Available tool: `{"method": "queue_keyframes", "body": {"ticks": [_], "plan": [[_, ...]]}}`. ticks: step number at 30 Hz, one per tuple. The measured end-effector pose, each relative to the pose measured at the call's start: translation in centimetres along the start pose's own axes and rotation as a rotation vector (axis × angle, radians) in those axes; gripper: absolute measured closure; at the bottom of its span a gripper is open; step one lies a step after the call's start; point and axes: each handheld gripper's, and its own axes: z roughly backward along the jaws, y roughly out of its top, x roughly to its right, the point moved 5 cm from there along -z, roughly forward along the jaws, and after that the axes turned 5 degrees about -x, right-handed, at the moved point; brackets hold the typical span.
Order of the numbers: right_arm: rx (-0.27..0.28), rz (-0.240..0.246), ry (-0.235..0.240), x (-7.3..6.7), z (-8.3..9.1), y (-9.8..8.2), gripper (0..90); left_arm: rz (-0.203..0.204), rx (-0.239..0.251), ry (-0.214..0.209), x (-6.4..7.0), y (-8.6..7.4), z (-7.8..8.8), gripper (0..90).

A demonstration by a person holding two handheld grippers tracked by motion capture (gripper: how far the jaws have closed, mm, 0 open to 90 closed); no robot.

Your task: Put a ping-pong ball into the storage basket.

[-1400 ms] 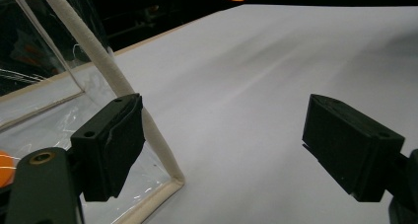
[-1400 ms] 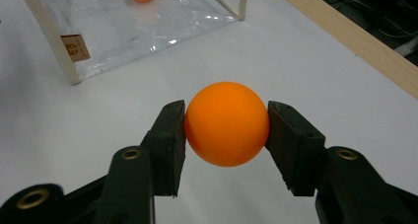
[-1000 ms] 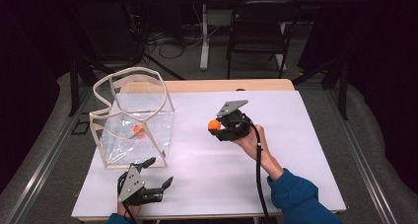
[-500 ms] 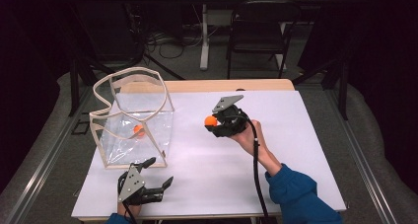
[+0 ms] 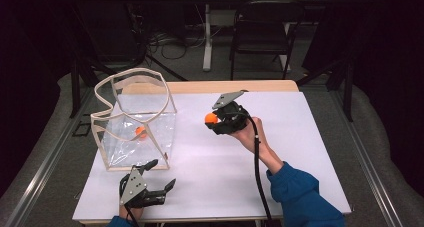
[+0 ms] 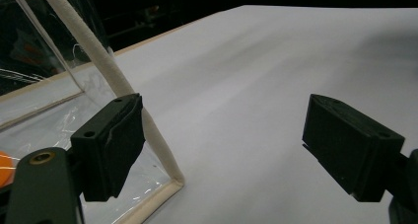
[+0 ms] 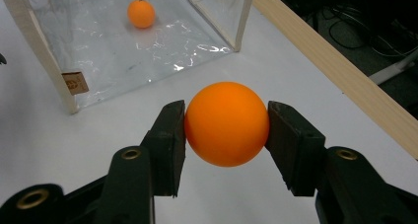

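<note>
My right gripper [image 5: 212, 119] [image 7: 226, 123] is shut on an orange ball [image 5: 211, 118] [image 7: 226, 123], held above the middle of the white table [image 5: 300, 152] and pointing left toward a clear bag. The clear bag [image 5: 135, 122] [image 7: 123, 31] with a cream-taped rim stands open at the table's left. A second orange ball [image 5: 141, 132] [image 7: 141, 13] lies on its floor. My left gripper [image 5: 162, 174] [image 6: 222, 150] rests open near the front edge, just in front of the bag's near corner [image 6: 172, 182], with nothing between its jaws.
A wooden strip [image 5: 235, 86] [image 7: 335, 61] runs along the table's far edge. A dark chair [image 5: 262, 37] and cables lie on the floor beyond. A small brown label [image 7: 75, 82] sits at the bag's lower corner.
My right gripper has carried the orange ball a little to the left, toward the bag. The left gripper has stayed where it was.
</note>
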Motion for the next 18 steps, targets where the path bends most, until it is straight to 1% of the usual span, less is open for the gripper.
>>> {"method": "queue_keyframes", "body": {"ticks": [2,9,11,18], "plan": [[0.000,0.007,-0.002,0.0,0.0,0.1,50.6,-0.003,-0.001,-0.001,0.0,0.0,-0.1,16.0],[0.002,0.003,-0.003,0.3,0.0,0.5,50.6,0.000,-0.002,0.002,-0.1,-0.1,0.0,16.0],[0.000,0.009,-0.004,0.4,-0.1,0.7,50.6,-0.001,0.000,0.002,0.0,0.0,0.0,16.0],[0.000,0.018,-0.009,0.5,0.0,1.7,50.6,0.006,0.001,0.001,-0.1,-0.1,0.0,16.0]]}}
